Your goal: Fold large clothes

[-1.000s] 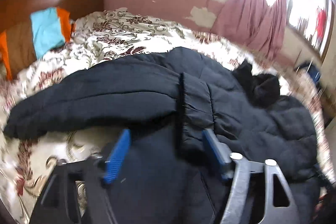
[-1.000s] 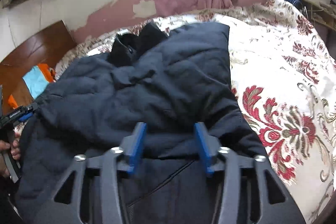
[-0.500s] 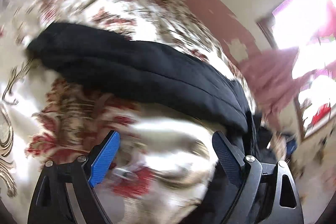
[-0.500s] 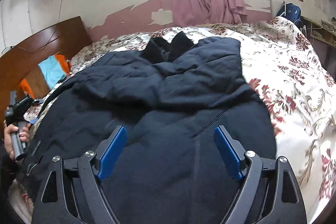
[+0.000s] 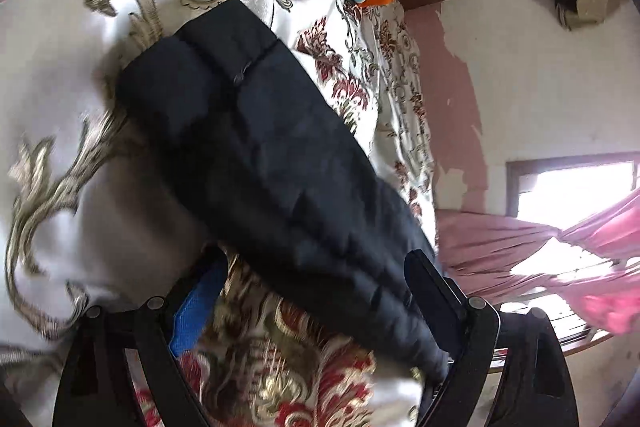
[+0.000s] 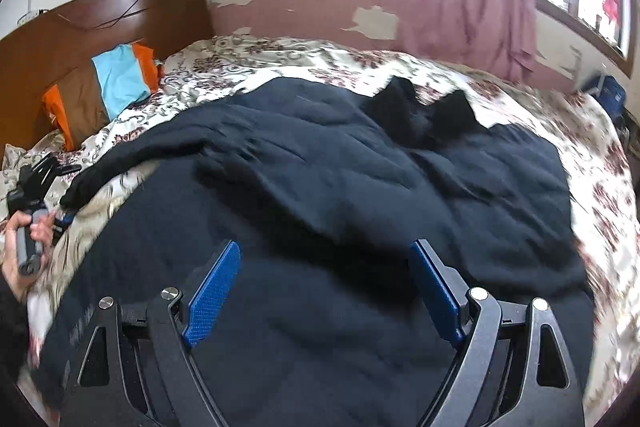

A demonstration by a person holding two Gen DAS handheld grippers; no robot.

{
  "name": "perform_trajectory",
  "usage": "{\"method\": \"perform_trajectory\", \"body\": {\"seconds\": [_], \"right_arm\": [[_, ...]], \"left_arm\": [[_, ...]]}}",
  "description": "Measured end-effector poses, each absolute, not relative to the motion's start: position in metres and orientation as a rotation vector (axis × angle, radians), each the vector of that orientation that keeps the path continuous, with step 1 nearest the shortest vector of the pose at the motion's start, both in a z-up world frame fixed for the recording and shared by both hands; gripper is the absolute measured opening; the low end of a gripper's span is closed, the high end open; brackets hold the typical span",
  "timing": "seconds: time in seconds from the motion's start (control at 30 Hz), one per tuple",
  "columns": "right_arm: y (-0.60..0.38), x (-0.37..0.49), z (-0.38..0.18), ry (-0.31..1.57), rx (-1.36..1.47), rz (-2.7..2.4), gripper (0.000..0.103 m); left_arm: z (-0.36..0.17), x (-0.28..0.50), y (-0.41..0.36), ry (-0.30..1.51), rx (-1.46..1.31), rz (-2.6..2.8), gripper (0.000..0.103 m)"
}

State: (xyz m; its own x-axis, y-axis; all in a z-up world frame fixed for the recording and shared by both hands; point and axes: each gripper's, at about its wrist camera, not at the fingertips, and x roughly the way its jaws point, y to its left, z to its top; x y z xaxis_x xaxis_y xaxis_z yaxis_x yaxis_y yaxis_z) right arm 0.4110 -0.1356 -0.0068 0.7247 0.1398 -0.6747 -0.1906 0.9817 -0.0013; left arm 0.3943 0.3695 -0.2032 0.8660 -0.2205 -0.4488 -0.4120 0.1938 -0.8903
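A large black padded jacket (image 6: pixel 340 187) lies spread on the flowered bedspread (image 6: pixel 592 195), its collar (image 6: pixel 424 115) toward the window. One sleeve (image 5: pixel 256 147) stretches out sideways, with its cuff (image 5: pixel 188 67) lying on the bedspread. My left gripper (image 5: pixel 316 291) is open low over that sleeve. The cloth passes between the fingers close to the right one, and neither pad presses on it. My right gripper (image 6: pixel 326 291) hangs open above the jacket's lower body with nothing held. At the left edge of the right wrist view, a hand (image 6: pixel 24 239) holds the left gripper beside the sleeve's end.
A wooden headboard (image 6: pixel 100 19) stands at the bed's head, with an orange, blue and brown pillow (image 6: pixel 116 79) leaning on it. Pink curtains (image 6: pixel 472 7) hang at the window behind the bed. A blue bag (image 6: pixel 608 95) sits past the bed's far right side.
My left gripper rolled and swung from the jacket's body out to the sleeve, dropping closer to the bed. My right gripper opened wide and drew back from the folded cloth.
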Motion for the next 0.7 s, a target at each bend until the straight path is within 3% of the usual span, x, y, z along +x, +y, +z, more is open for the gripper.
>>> {"method": "perform_trajectory", "body": {"seconds": [0.17, 0.27, 0.37, 0.43, 0.53, 0.7], "right_arm": [[-0.089, 0.457, -0.007, 0.722, -0.051, 0.148, 0.082], [-0.069, 0.474, -0.013, 0.720, -0.075, 0.122, 0.082], [-0.062, 0.487, -0.022, 0.741, -0.078, 0.101, 0.082], [-0.059, 0.492, -0.031, 0.766, -0.072, 0.086, 0.082], [-0.056, 0.497, -0.041, 0.797, -0.070, 0.085, 0.082], [-0.059, 0.501, -0.049, 0.808, -0.042, 0.104, 0.082]], "left_arm": [[-0.212, 0.401, 0.385, 0.486, -1.465, 0.105, 0.083], [-0.217, 0.401, 0.392, 0.468, -1.496, 0.093, 0.068], [-0.224, 0.398, 0.396, 0.468, -1.526, 0.108, 0.048], [-0.227, 0.392, 0.399, 0.440, -1.539, 0.130, 0.020], [-0.218, 0.390, 0.401, 0.385, -1.522, 0.120, 0.012], [-0.172, 0.384, 0.395, 0.309, -1.369, 0.130, 0.009]]}}
